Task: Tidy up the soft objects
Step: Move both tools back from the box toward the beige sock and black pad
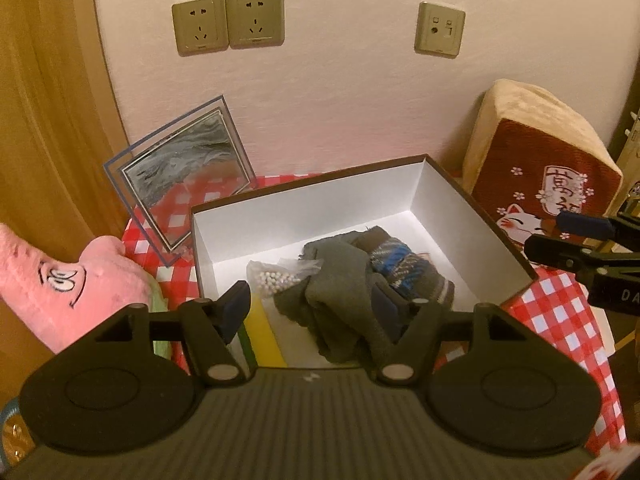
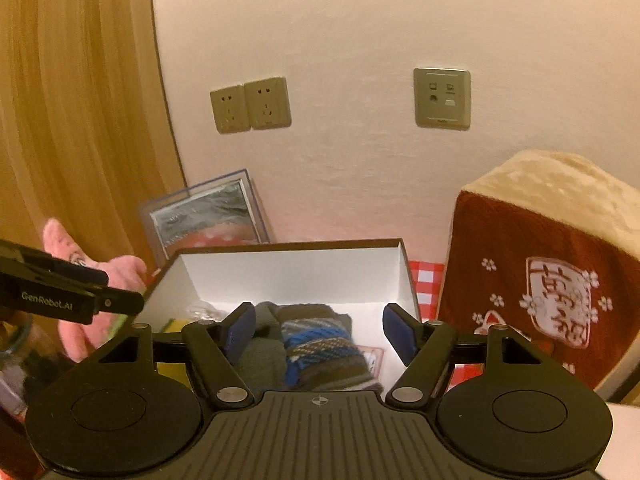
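A pale wall with brass-coloured sockets (image 1: 228, 22) backs a surface covered in a red-and-white checked cloth (image 1: 556, 320), on which an open white-lined box (image 1: 420, 184) sits. Just ahead of and below the left gripper (image 1: 312, 306), inside the box, lie a crumpled grey knit (image 1: 340, 280) and a blue-striped knit (image 1: 400, 268), with a small bag of white beads (image 1: 276, 278) touching the grey one.

Both grippers stand spread and empty: the left gripper's blue pads frame the grey knit without pressing it, and the right gripper (image 2: 320, 330) hovers over the near end of the box, nothing between its pads.

A pink plush (image 1: 60, 280) lies to the left of the left gripper, outside the box, and a maroon cat cushion (image 2: 540, 288) stands right of the right gripper. Reaching left for the plush could clip the tilted glass picture frame (image 1: 180, 176) leaning on the wall and topple it. A loose pinch on soft fabric may slip, or snag the bead bag.
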A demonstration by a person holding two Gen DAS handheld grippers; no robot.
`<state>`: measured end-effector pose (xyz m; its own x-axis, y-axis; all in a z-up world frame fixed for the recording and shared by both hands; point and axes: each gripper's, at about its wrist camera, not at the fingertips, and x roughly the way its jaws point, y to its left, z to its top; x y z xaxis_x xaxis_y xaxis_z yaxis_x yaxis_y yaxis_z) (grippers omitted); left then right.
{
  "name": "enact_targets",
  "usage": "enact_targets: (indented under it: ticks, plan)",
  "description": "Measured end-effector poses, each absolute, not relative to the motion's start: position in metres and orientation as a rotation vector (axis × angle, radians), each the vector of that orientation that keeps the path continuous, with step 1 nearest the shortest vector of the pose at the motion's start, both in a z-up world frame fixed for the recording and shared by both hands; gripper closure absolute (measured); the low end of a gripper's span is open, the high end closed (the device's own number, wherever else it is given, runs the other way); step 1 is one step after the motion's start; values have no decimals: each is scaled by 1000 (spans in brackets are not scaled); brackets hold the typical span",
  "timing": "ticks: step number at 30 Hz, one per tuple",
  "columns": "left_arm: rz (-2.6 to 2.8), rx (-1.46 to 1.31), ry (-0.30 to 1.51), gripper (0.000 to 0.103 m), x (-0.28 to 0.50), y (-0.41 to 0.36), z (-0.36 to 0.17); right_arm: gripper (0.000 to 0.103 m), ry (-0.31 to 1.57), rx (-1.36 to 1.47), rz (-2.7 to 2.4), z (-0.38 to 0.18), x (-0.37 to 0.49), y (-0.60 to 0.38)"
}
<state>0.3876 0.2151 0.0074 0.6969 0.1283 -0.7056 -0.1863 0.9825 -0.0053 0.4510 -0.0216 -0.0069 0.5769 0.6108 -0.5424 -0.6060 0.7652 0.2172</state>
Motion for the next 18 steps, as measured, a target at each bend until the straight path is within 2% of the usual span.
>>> enact_targets:
  ticks: [18]
  plan:
    - [132,-123,755,38,309,186,16,32,698,174,671,0,375,-76]
